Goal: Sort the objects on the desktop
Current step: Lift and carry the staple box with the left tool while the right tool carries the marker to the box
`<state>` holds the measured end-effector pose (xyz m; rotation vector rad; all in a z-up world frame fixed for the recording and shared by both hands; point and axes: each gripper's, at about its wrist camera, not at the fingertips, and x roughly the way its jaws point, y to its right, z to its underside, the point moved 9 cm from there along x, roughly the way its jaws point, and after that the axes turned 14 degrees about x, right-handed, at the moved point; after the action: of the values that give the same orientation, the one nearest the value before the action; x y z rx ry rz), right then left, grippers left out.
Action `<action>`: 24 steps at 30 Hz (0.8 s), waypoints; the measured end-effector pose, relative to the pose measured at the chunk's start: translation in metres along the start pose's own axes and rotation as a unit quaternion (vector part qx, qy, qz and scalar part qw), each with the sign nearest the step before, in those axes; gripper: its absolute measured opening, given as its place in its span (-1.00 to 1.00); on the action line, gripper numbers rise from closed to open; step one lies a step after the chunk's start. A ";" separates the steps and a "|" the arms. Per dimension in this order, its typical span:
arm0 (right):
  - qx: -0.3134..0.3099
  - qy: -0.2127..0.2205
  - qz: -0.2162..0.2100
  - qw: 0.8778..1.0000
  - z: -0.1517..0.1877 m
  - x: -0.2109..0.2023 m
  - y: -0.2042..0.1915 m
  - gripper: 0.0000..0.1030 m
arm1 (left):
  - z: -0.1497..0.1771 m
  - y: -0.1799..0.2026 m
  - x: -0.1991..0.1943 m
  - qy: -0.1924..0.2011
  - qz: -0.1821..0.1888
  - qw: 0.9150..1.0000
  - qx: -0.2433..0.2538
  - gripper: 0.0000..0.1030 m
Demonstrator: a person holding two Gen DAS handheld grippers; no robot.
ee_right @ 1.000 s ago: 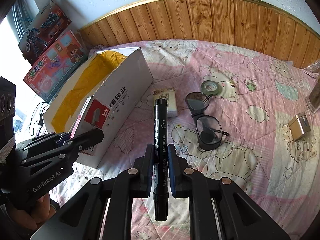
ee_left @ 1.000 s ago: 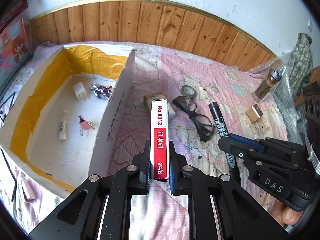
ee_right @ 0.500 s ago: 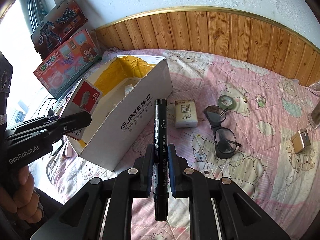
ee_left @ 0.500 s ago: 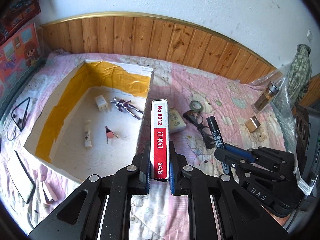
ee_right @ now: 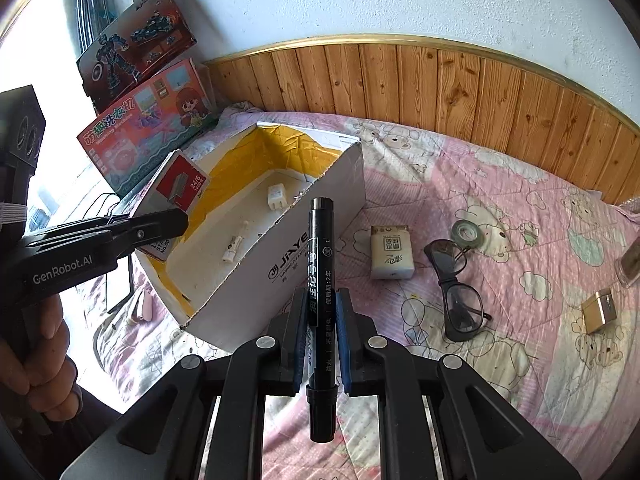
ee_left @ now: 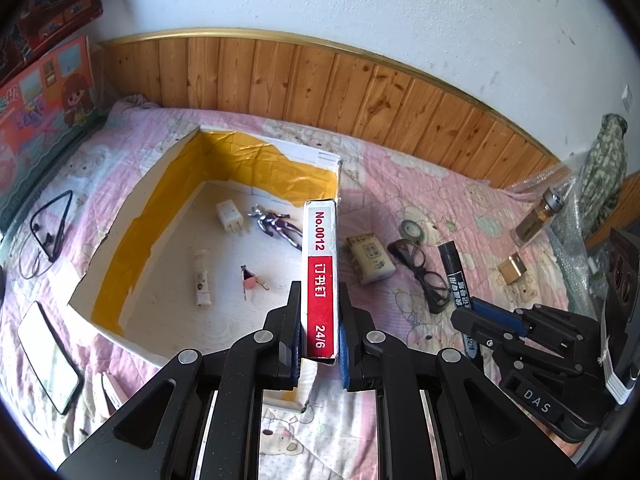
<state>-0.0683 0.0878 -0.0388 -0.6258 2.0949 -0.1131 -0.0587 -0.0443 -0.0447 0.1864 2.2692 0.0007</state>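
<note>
From the left wrist camera, my left gripper (ee_left: 320, 332) is closed on the staple box (ee_left: 320, 280), its red-and-white face up, and the box hangs above the near right corner of the cardboard box (ee_left: 132, 312). Inside I see a charger (ee_left: 229, 216), a small figure (ee_left: 276, 224), a binder clip (ee_left: 251, 281) and a white tube (ee_left: 202, 286) lying on the floor of it. I judge this is the carrying step, so the next move is to go further over the opening and let go where the floor is free (not on the figure).

From the right wrist camera, my right gripper (ee_right: 322, 320) is clamped on the black marker (ee_right: 320, 280), which points toward the box wall. The tissue pack (ee_right: 390, 252), glasses (ee_right: 456, 284) and tape roll (ee_right: 466, 232) lie on the pink blanket (ee_right: 520, 240), not yet sorted. The marker must pass over the wall before I release it.
</note>
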 end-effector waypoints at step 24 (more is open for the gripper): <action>-0.004 -0.001 -0.071 0.997 -0.021 0.018 -0.068 -0.72 | 0.022 -0.081 0.022 -0.026 0.002 0.997 -0.077 -0.73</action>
<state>-0.0666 0.0167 -0.0192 -0.7793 2.0491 -0.1851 -0.0671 -0.1232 -0.0810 0.1077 2.2050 0.1697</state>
